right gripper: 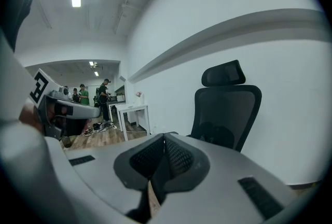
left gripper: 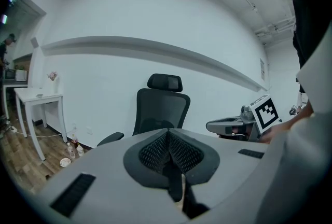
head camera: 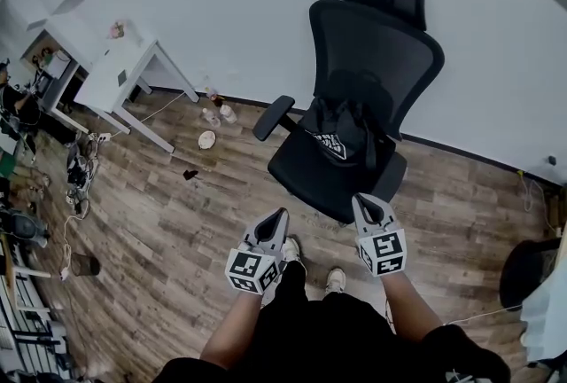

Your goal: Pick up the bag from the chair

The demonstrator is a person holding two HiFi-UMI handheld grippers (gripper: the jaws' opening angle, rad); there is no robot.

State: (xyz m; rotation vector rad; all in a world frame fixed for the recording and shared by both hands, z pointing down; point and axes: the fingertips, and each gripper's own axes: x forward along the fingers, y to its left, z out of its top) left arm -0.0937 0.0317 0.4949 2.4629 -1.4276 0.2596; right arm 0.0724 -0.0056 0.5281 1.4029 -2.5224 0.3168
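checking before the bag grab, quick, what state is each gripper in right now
Left gripper: closed, holding nothing.
Right gripper: closed, holding nothing.

Chair (head camera: pixel 372 53): black, mesh-textured back. Bag (head camera: pixel 350 120): black with a white printed patch. Floor (head camera: pixel 159 213): brown wood planks, streaky grain. Wall (head camera: pixel 248 9): plain white. Worktop (head camera: pixel 111 80): white. Left tool (head camera: pixel 280 214) and right tool (head camera: pixel 365 200): grey shells, black-and-white square markers, black cross-hatched pads (left gripper: pixel 155 150). Person's clothing (head camera: pixel 310 319) is black, shoes (head camera: pixel 335 281) white.
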